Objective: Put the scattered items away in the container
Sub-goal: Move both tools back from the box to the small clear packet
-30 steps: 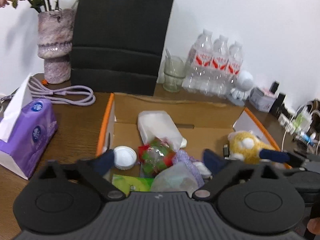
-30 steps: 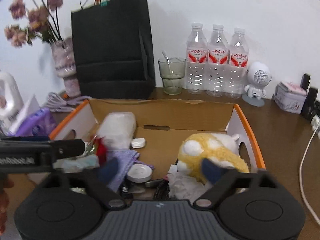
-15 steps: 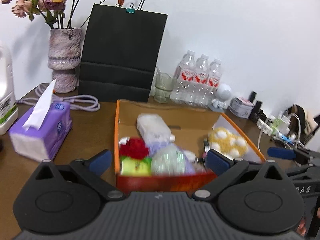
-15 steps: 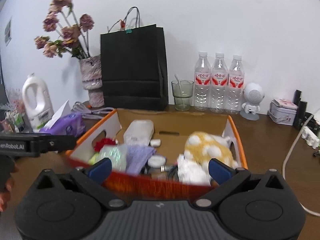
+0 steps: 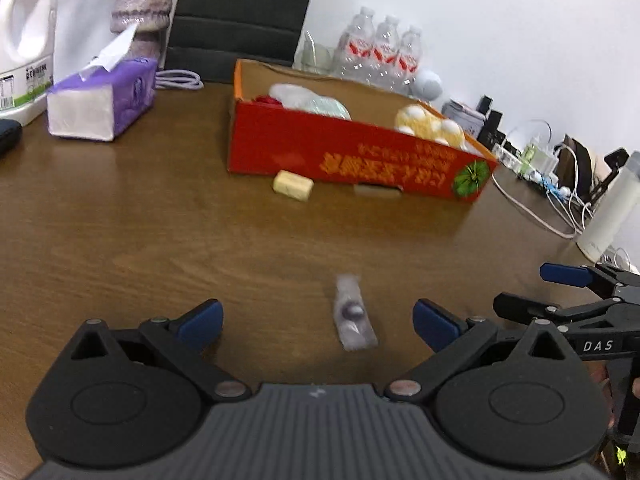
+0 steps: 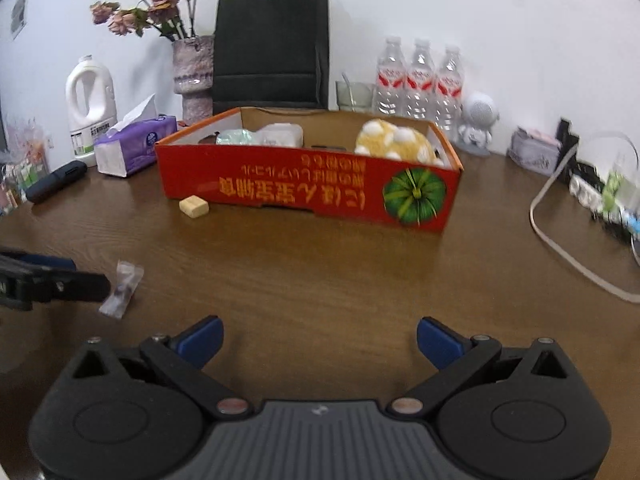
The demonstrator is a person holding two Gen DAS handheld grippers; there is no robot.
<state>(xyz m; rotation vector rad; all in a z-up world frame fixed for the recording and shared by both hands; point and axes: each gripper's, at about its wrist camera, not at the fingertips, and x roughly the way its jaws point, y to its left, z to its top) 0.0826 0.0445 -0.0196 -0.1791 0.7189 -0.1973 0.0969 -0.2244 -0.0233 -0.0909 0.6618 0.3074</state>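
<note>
Grippers both spread wide, holding nothing: left gripper (image 5: 316,322) hovers over a clear wrapped candy (image 5: 354,314) on the table (image 5: 160,220), right gripper (image 6: 318,340) beside it. Red box (image 6: 308,188) sits well beyond, tan block (image 6: 194,207) touching its front.

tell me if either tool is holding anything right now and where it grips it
Nothing is held. The left tool and right tool are both open and empty; the small clear packet lies loose on the table between the left tool's fingers.
</note>
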